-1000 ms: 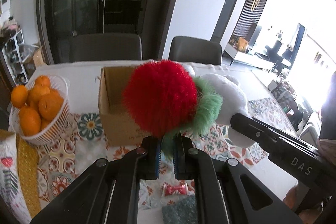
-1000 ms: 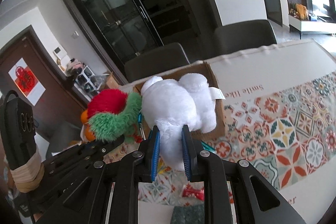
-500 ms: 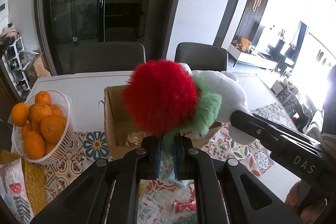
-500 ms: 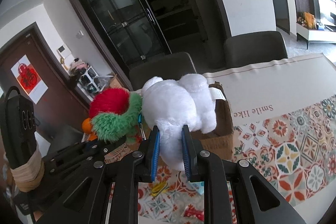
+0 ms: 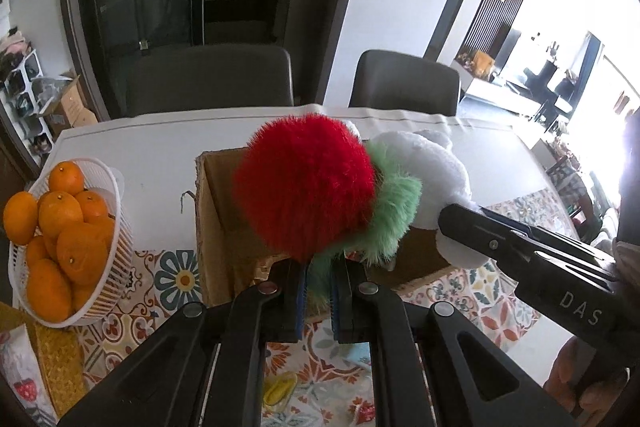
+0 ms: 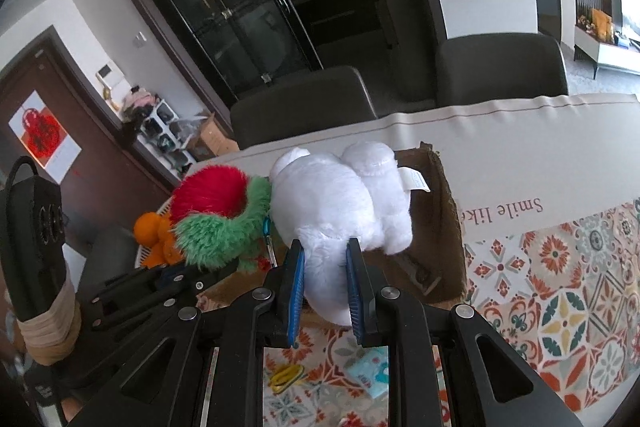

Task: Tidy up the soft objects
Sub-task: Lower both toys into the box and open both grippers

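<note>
My left gripper (image 5: 320, 291) is shut on a fluffy red and green plush toy (image 5: 308, 183), held above the open cardboard box (image 5: 216, 227). My right gripper (image 6: 324, 287) is shut on a white plush toy (image 6: 340, 215), held over the same box (image 6: 444, 227). The two toys touch side by side. The white toy (image 5: 428, 171) and the right gripper's body (image 5: 520, 267) show at the right of the left wrist view. The red and green toy (image 6: 220, 211) shows at the left of the right wrist view.
A white basket of oranges (image 5: 60, 239) stands left of the box. Small items lie on the patterned tablecloth (image 6: 560, 287) below the grippers: a yellow clip (image 6: 286, 375) and a blue packet (image 6: 368, 371). Two grey chairs (image 5: 208, 79) stand behind the table.
Both grippers have risen and moved forward with their toys, which now hang over the box opening. More of the box's inside shows.
</note>
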`<state>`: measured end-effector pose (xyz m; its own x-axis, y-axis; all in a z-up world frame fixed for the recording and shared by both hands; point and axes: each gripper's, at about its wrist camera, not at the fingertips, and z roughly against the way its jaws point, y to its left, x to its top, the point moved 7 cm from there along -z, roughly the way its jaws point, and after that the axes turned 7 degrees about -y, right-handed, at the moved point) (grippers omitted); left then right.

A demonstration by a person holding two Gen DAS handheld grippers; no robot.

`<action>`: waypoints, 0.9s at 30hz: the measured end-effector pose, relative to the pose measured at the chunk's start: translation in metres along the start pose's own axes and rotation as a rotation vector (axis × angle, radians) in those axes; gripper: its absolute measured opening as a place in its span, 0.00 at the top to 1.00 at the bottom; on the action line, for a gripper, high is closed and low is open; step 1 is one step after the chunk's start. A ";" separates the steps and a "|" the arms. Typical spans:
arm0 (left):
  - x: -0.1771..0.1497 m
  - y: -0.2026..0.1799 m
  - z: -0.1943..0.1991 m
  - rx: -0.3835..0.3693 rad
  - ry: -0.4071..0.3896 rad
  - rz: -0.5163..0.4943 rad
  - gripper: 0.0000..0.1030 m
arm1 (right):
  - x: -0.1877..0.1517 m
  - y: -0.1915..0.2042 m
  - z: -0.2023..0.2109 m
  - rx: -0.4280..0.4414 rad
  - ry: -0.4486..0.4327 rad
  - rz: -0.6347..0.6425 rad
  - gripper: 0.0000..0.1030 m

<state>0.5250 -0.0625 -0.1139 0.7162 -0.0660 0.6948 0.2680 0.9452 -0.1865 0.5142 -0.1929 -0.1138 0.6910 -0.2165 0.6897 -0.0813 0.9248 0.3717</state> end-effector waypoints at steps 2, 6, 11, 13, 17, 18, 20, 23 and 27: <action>0.000 0.004 -0.010 0.007 0.017 -0.002 0.89 | 0.000 -0.002 -0.008 -0.001 0.015 0.000 0.80; -0.001 0.008 -0.026 0.016 0.051 -0.007 0.84 | -0.001 -0.008 -0.024 -0.005 0.053 -0.010 0.79; -0.009 0.012 -0.042 0.046 0.105 -0.022 0.57 | -0.004 -0.014 -0.041 -0.013 0.103 -0.014 0.65; -0.011 0.014 -0.043 0.055 0.107 -0.017 0.56 | -0.003 -0.019 -0.041 -0.043 0.100 -0.012 0.52; -0.015 0.014 -0.036 0.081 0.099 -0.032 0.47 | -0.001 -0.019 -0.031 -0.077 0.065 0.011 0.41; -0.014 0.016 -0.034 0.092 0.092 -0.036 0.45 | 0.000 -0.019 -0.027 -0.085 0.057 0.016 0.40; -0.013 0.016 -0.025 0.106 0.074 -0.040 0.43 | 0.000 -0.018 -0.021 -0.107 0.044 0.022 0.36; -0.013 0.019 -0.013 0.123 0.051 -0.044 0.40 | -0.001 -0.017 -0.011 -0.128 0.031 0.023 0.35; -0.014 0.018 0.007 0.150 0.018 -0.074 0.38 | -0.006 -0.012 0.002 -0.127 0.023 0.025 0.33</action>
<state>0.5150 -0.0425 -0.1216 0.7096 -0.1418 0.6901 0.2222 0.9746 -0.0281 0.5101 -0.2030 -0.1211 0.7066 -0.1870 0.6824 -0.0078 0.9623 0.2718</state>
